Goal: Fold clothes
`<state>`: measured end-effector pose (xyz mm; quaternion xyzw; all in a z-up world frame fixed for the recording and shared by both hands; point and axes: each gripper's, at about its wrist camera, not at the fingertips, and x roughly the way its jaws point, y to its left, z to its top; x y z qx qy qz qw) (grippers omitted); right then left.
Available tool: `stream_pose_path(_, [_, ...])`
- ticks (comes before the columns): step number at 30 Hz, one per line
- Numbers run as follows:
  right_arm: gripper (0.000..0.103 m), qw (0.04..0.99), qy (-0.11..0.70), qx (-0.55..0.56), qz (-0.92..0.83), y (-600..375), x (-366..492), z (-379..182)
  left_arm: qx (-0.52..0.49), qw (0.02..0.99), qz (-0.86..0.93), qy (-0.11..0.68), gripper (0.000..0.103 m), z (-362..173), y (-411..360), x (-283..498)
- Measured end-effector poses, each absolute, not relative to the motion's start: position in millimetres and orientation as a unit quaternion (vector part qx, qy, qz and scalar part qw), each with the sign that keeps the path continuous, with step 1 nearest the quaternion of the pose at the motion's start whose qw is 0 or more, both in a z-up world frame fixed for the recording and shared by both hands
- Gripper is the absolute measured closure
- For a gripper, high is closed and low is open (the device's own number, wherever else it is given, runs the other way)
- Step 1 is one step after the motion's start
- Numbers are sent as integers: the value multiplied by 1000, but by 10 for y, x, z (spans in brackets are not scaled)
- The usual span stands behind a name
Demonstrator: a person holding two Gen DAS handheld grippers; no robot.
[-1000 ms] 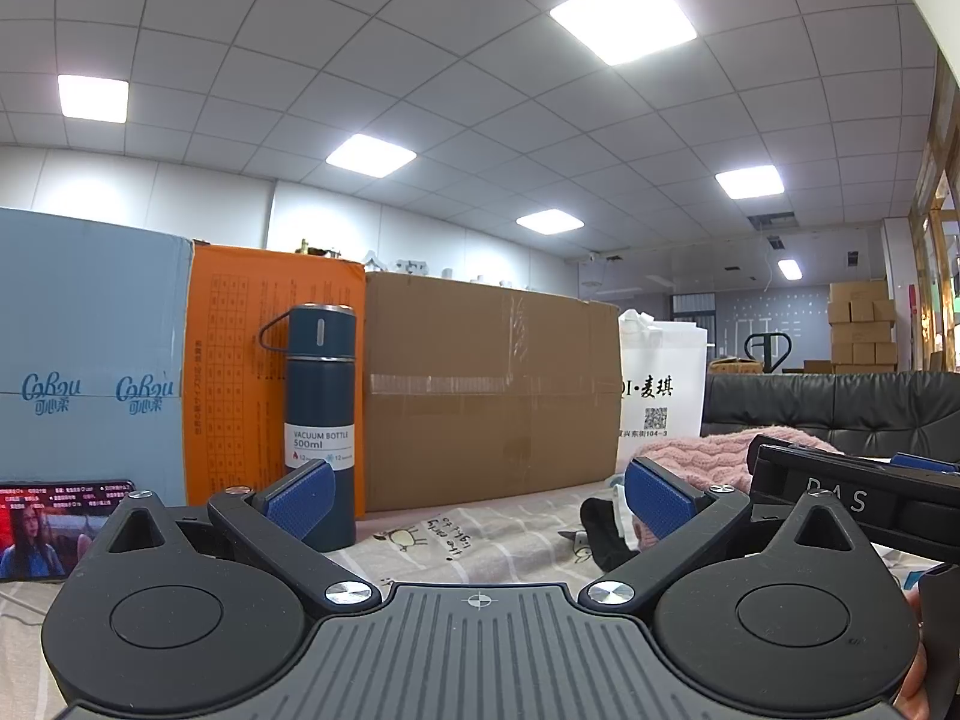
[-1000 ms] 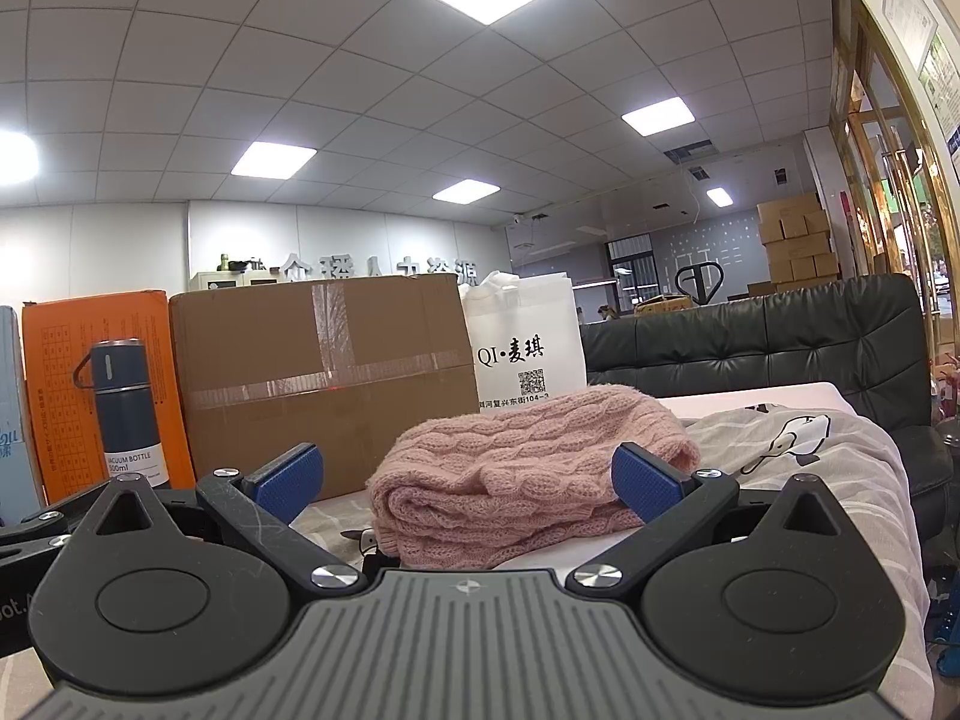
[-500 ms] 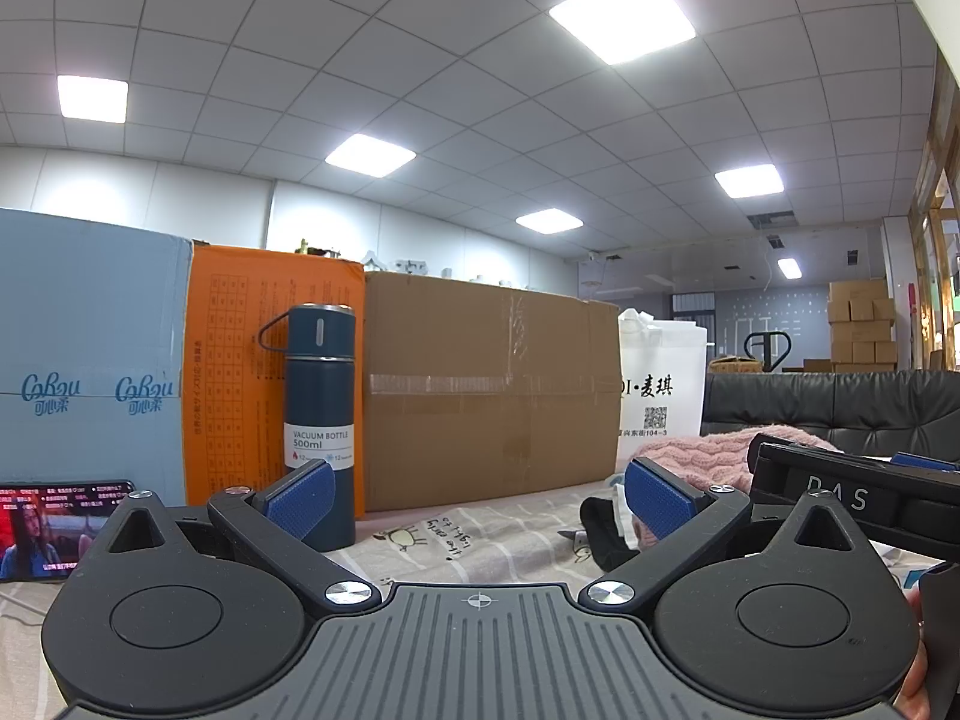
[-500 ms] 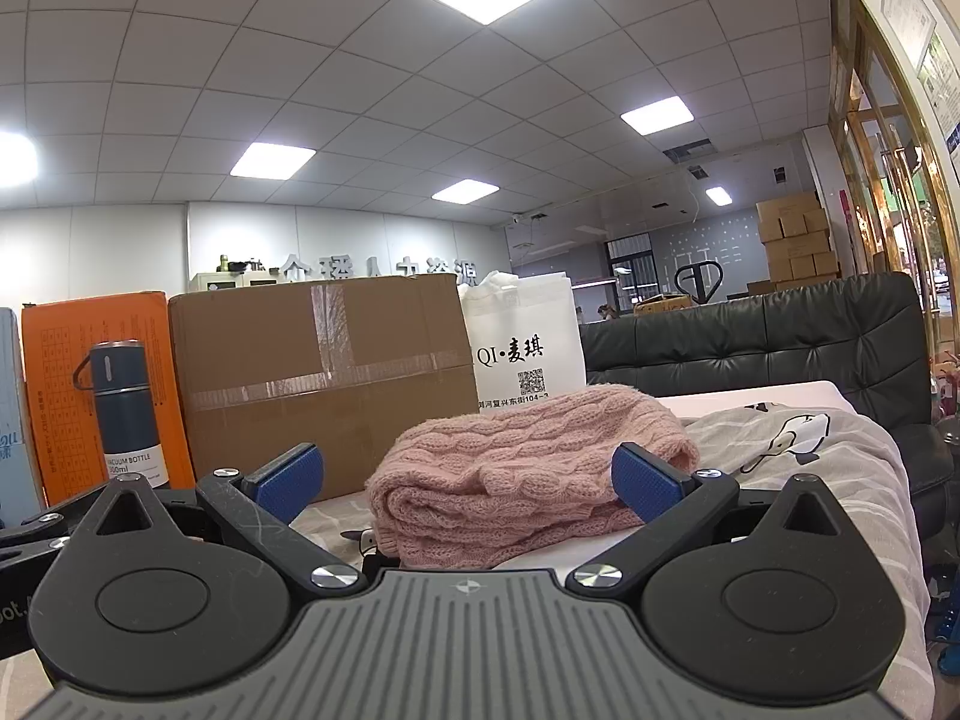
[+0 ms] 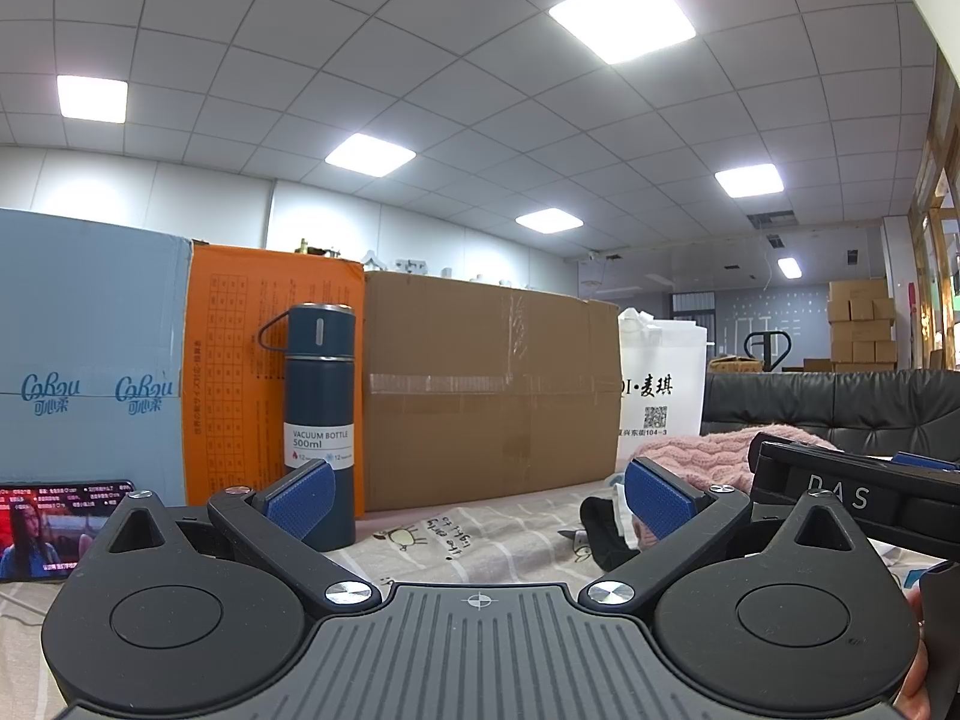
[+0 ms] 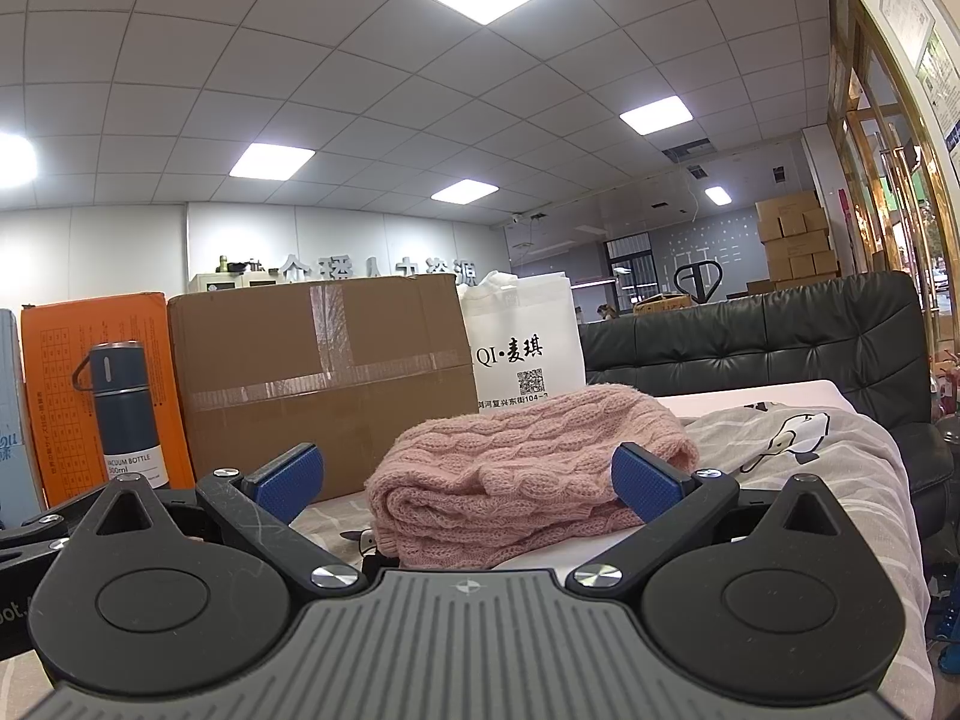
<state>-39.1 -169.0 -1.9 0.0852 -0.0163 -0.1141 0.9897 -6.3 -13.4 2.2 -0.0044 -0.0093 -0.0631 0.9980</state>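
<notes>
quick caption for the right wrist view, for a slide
Open right gripper faces a folded pink knit sweater on a printed sheet, boxes behind.

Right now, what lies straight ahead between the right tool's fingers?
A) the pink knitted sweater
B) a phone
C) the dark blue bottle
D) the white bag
A: in the right wrist view the pink knitted sweater sits bunched on the sheet between the open right tool fingers, while the bottle stands off to the left against the orange box.
</notes>
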Motion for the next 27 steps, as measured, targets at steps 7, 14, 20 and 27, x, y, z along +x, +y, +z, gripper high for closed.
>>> stream_pose_path(7, [0,990,-16,86,-114,-1689,-396,-19,-4,998,-63,-9,0,21,-129,-68])
stream_pose_path(14, [0,990,-16,86,-114,-1686,-397,-15,-4,998,-63,-9,0,25,-132,-85])
stream_pose_path(20, [0,989,-16,87,-115,-1693,-390,-12,-3,998,-63,-9,0,26,-130,-85])
stream_pose_path(27, [0,989,-17,89,-117,-1707,-379,-16,-3,998,-64,-9,0,22,-124,-89])
